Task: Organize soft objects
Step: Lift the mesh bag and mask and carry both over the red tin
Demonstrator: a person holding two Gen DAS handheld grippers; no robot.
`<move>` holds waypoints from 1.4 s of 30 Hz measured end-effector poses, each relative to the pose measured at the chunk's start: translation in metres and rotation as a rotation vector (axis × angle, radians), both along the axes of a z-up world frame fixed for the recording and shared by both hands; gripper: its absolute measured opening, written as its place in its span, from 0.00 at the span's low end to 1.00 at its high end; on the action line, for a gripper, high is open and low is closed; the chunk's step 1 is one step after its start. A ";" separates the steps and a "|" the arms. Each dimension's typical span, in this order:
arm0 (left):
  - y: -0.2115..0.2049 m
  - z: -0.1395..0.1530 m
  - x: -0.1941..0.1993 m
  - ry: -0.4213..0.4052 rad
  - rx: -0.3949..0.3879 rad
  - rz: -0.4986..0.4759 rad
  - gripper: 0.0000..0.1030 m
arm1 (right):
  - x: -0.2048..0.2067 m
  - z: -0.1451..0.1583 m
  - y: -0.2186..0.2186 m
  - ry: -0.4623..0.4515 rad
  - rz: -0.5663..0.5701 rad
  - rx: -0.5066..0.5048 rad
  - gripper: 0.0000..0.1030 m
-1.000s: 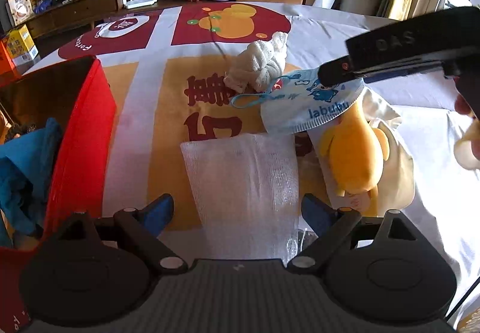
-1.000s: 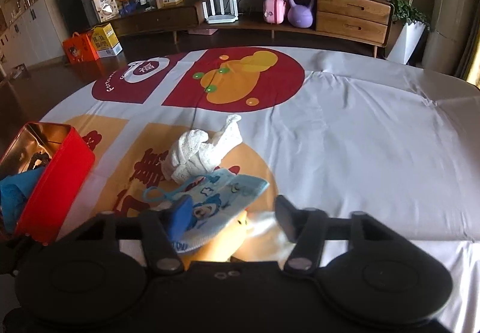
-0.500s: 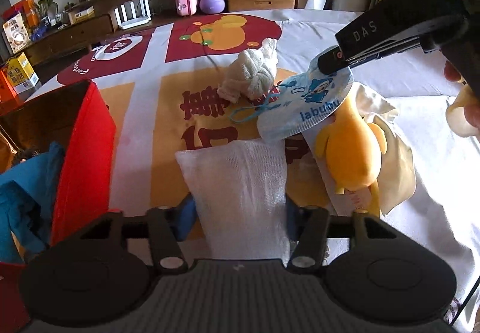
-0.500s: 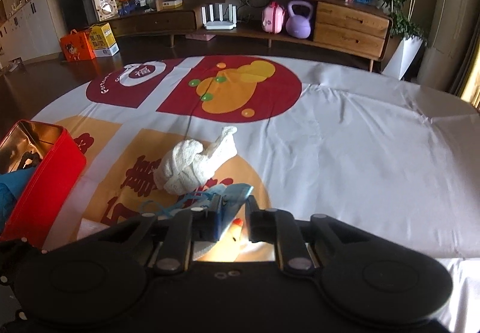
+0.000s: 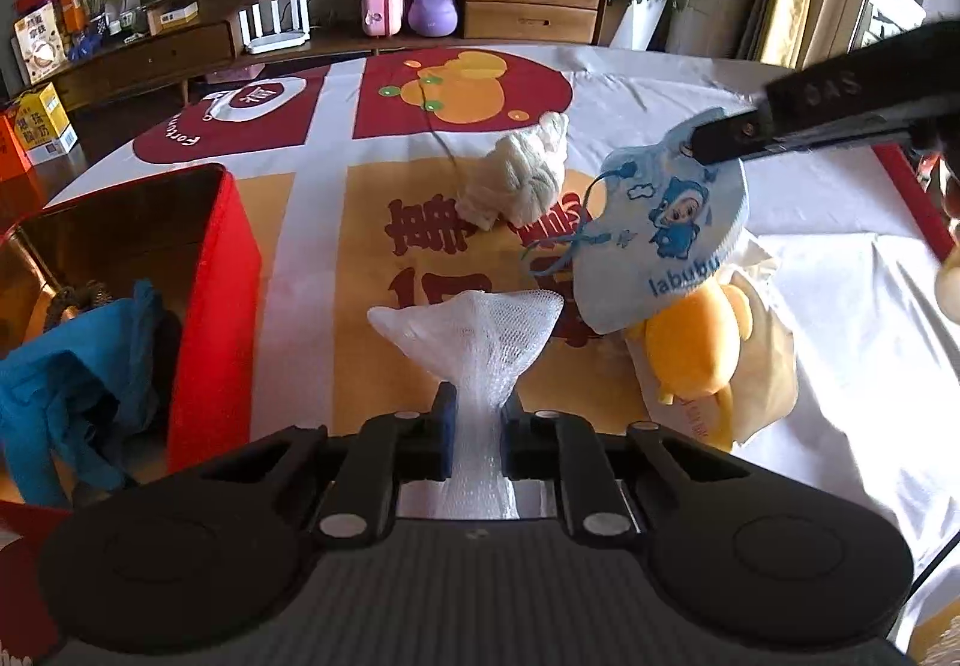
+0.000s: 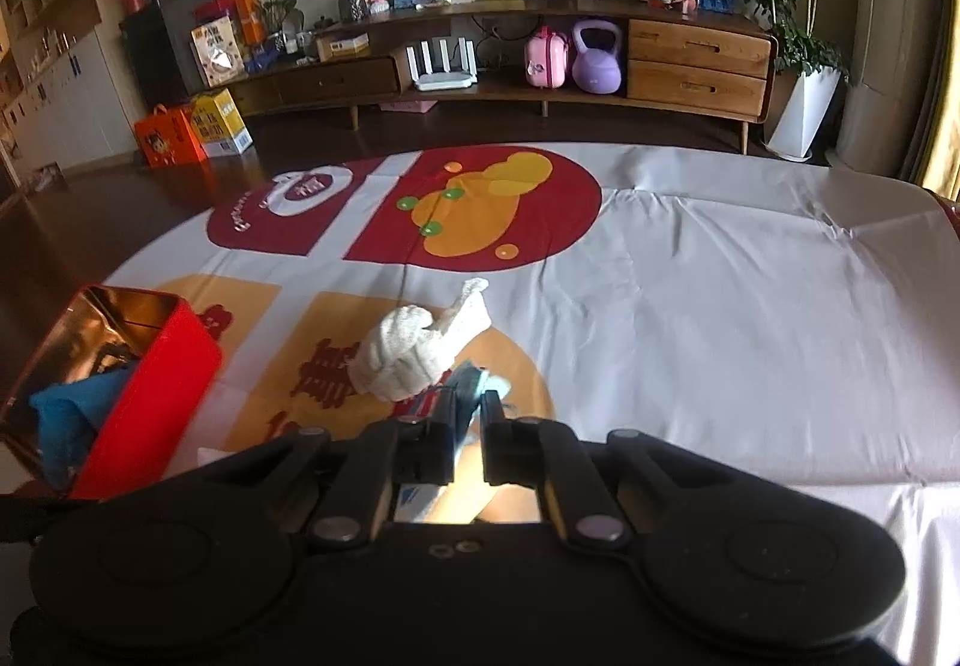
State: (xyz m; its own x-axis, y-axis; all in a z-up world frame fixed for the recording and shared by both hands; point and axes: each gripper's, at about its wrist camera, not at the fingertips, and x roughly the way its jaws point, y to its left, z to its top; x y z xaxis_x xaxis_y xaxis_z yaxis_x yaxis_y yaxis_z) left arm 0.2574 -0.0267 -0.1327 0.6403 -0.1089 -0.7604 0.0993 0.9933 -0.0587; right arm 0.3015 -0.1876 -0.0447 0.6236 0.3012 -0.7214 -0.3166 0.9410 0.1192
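My left gripper is shut on a white mesh foam sleeve, which fans out ahead of the fingers above the tablecloth. My right gripper is shut on a blue cartoon face mask; the mask hangs lifted above a yellow plush toy. In the right wrist view only a sliver of the mask shows between the fingers. A knotted white towel lies on the cloth beyond both; it also shows in the right wrist view. A red box at the left holds a blue cloth.
The table carries a white, red and orange printed cloth. A cream cloth lies under the plush toy. The red box stands at the table's left edge. A wooden sideboard stands across the room.
Both grippers closed: the left on the mesh sleeve, pinching it narrow, the right on the mask. The right gripper lifted the mask up off the plush toy.
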 end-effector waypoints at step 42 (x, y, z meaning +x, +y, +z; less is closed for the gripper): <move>0.141 0.123 -0.070 -0.117 0.020 0.201 0.13 | -0.096 0.100 0.136 -0.063 0.265 0.166 0.05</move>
State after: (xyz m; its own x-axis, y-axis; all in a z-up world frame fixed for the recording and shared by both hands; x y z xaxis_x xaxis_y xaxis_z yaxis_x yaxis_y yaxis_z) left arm 0.1872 0.1139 -0.0096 0.7313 0.0445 -0.6806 -0.0960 0.9947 -0.0381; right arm 0.2055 -0.0520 0.0555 0.5497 0.5692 -0.6114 -0.5595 0.7944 0.2364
